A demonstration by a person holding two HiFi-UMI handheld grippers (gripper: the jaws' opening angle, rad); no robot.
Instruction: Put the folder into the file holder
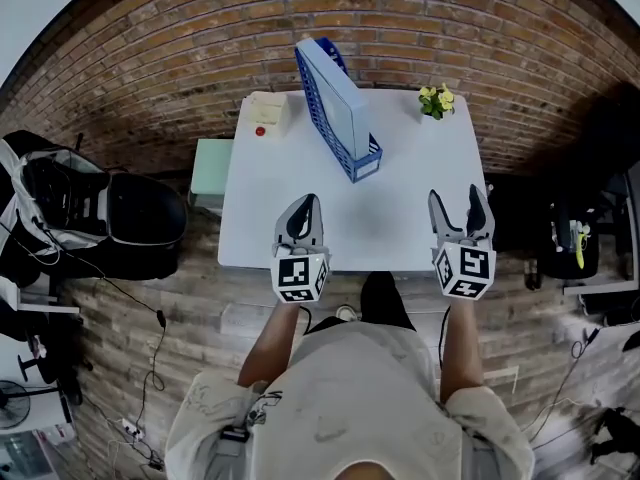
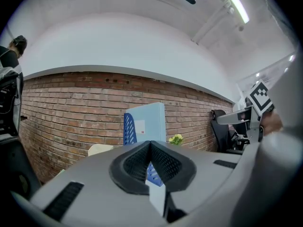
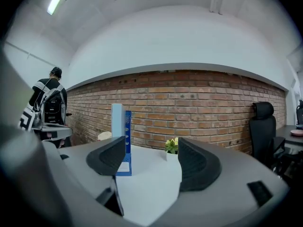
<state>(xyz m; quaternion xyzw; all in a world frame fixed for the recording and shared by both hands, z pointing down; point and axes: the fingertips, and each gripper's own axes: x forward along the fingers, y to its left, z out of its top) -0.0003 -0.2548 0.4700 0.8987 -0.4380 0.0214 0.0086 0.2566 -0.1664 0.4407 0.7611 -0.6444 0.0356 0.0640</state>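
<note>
Closest in, the left gripper (image 1: pixel 305 203) is pinched tight on nothing, over the near edge of the white table (image 1: pixel 400 193). Further back, the light blue folder (image 1: pixel 335 93) stands upright inside the blue file holder (image 1: pixel 363 164). Then the right gripper (image 1: pixel 457 198), jaws spread, empty. Little plant (image 1: pixel 437 100) sits at the back right.

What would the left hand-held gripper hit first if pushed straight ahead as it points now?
Likely the blue file holder, with the folder standing in it: it sits dead ahead of the left hand-held gripper, jaws shut. Depth is unclear.
</note>
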